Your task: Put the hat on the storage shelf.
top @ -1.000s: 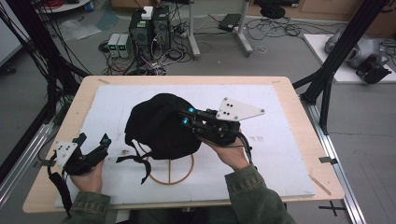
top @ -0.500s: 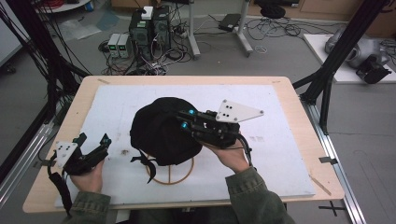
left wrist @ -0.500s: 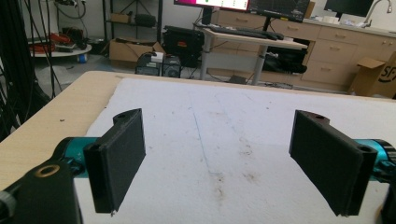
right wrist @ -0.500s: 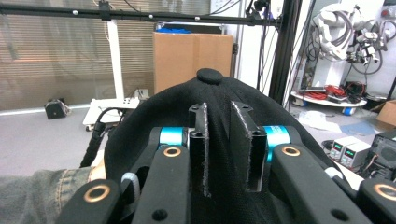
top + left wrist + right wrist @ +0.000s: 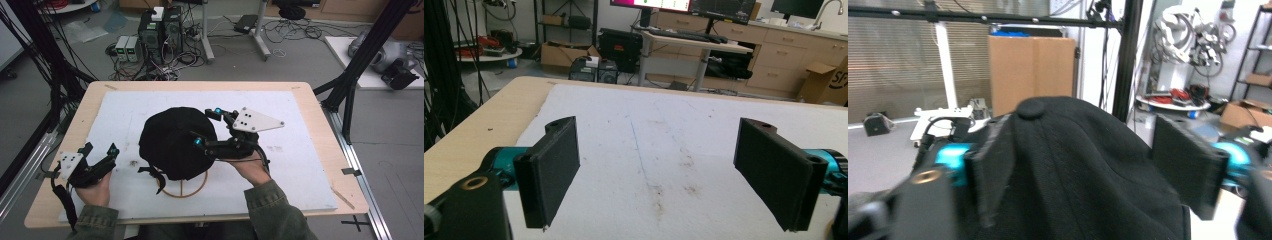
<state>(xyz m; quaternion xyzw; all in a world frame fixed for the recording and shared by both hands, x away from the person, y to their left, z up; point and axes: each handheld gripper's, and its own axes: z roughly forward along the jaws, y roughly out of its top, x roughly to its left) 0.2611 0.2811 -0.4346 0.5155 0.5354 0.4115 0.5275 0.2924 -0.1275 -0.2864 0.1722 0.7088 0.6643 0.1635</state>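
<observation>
A black cap (image 5: 170, 145) sits crown-up on a round wooden stand (image 5: 187, 192) in the middle of the white mat (image 5: 300, 165). My right gripper (image 5: 208, 127) reaches in from the right at the cap's crown. Its jaws have just been opening and now stand wide on either side of the crown, the cap (image 5: 1068, 200) between them. In the right gripper view my right gripper (image 5: 1088, 165) has its left pad (image 5: 990, 170) against the fabric and its right pad (image 5: 1188, 165) apart from it. My left gripper (image 5: 100, 150) rests open at the mat's left edge, and the left gripper view shows my left gripper (image 5: 664, 170) with bare mat between its jaws.
The mat covers most of a wooden table (image 5: 75, 125). Black frame posts (image 5: 350, 85) stand at the table's right and left sides. Computers and cables (image 5: 160, 35) lie on the floor beyond the far edge.
My right gripper's jaws have spread from a shut pinch on the cap's crown to wide open, and the cap has settled slightly down and left on the stand. The left gripper has kept still.
</observation>
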